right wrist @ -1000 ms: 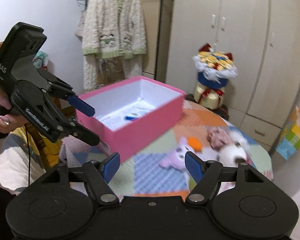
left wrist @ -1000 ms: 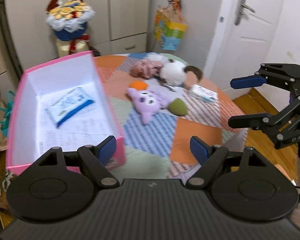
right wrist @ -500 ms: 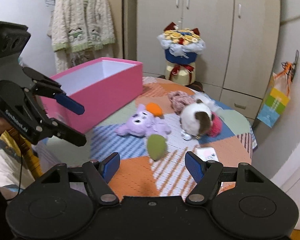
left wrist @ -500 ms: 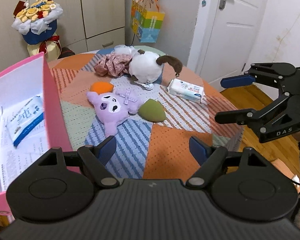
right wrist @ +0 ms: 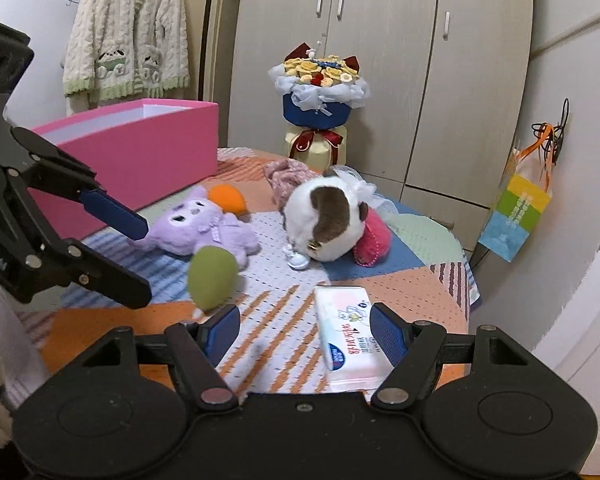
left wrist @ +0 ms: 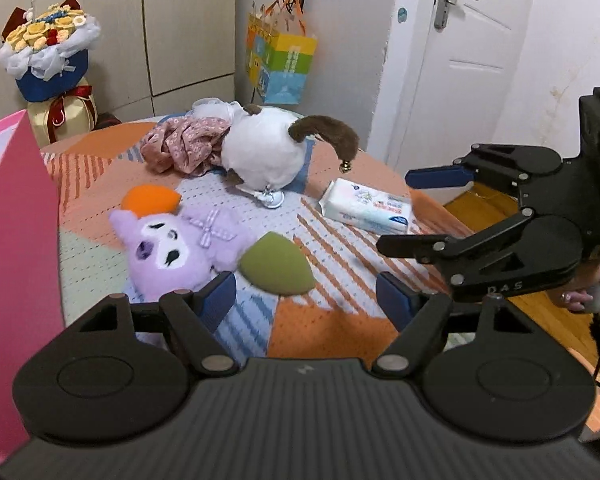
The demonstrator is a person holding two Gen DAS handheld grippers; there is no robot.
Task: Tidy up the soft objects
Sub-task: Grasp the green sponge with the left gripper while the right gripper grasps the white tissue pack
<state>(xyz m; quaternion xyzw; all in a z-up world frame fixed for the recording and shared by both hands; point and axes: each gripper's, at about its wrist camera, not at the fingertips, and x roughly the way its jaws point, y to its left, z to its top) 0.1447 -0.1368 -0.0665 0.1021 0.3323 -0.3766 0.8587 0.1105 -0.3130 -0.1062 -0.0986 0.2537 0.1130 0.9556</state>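
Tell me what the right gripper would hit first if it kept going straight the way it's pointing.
Most likely the tissue pack. The right gripper is open and angled down at the table, and the pack lies just ahead, close by its right-hand finger. Depth is hard to judge, so it might touch the tablecloth beside it first.

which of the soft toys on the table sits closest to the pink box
The purple plush toy with the checked bow. It lies right beside the pink box, while the green teardrop-shaped sponge and the white-and-brown plush sit further out.
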